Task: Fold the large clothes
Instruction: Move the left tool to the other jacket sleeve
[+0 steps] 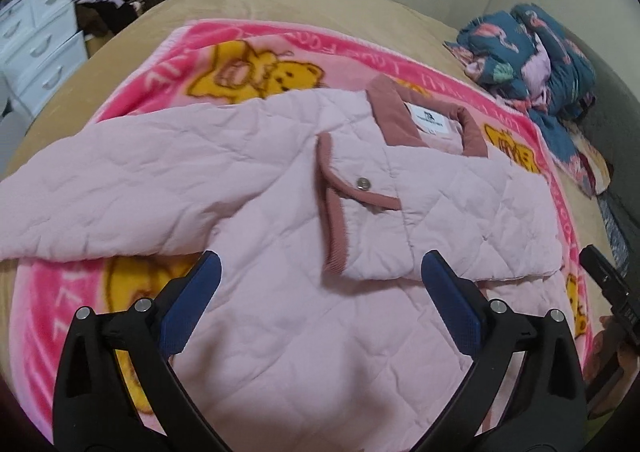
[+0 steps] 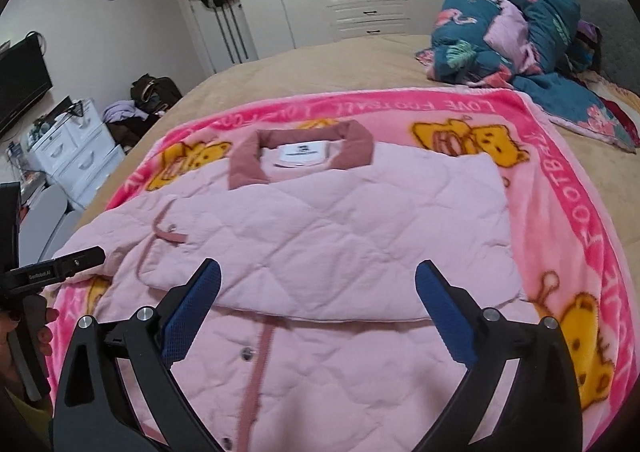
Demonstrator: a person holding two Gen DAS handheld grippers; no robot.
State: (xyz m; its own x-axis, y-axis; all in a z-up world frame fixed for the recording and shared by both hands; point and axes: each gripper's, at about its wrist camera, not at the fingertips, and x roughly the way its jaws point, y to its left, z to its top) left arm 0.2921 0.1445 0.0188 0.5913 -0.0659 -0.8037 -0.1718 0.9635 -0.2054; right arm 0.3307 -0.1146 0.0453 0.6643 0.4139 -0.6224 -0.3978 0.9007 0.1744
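Both my tongs are spread wide and hold nothing: the left tongs (image 1: 320, 272) hang over the lower body of the pink quilted jacket (image 1: 280, 211), and the right tongs (image 2: 318, 280) hover above the same garment, cloth showing in the gap but no pad pressing on it. The jacket lies flat on the pink bear blanket (image 2: 560, 191), which is spread over the tan bed (image 2: 320, 63). Its dusty-rose collar (image 2: 300, 139) points away from me and the hem runs down toward me under both wrists, so its long axis goes from near to far. One sleeve is already folded across the chest, its trimmed cuff (image 1: 340, 187) resting just below the collar, snap button up. The other sleeve (image 1: 100, 191) sprawls out to the left in my left-hand view, well off the body and nearly reaching the blanket's edge. That is the relation that counts, I reckon: the loose sleeve lies up and to the left of my left tongs, on that hand's side, while my right tongs sit over the side already tidied. So I judge the next fold belongs to the left hand, reaching outward for that sleeve and bringing it across. In my right view the left tool's black handle (image 2: 56, 272) sits low at the left edge.
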